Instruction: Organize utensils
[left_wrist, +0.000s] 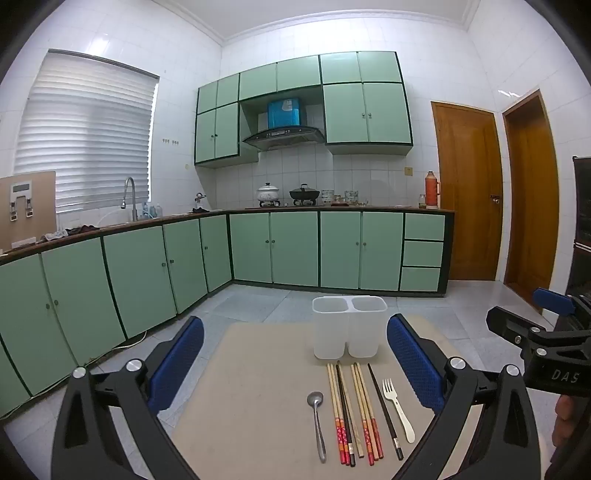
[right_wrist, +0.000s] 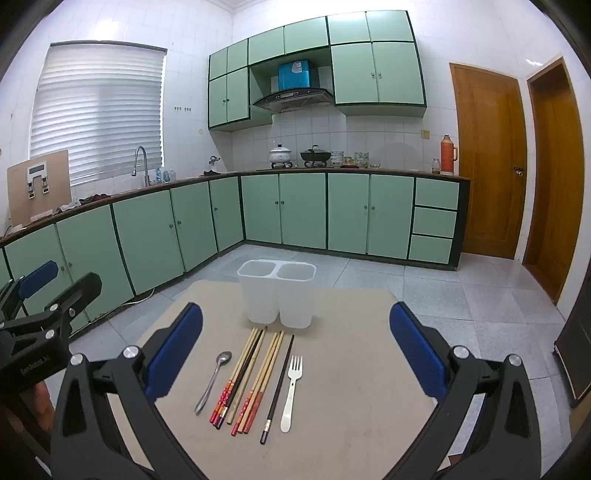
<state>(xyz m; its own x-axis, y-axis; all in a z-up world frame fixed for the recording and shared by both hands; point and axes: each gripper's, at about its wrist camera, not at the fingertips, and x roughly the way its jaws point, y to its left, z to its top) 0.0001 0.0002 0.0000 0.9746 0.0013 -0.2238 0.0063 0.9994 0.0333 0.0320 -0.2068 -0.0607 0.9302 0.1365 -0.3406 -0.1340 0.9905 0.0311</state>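
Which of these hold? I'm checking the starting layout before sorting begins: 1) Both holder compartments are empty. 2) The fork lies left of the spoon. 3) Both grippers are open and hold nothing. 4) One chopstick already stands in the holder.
1) True: the white holder has nothing inside.
2) False: the fork lies rightmost in the row, the spoon leftmost.
3) True: left gripper and right gripper stand open.
4) False: all chopsticks lie flat on the table.

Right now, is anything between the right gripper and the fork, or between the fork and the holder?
Nothing visible blocks either path. The right gripper is open above the table, and the white fork lies at the row's right end, beside a dark chopstick. The white two-compartment holder stands empty just behind the utensils.
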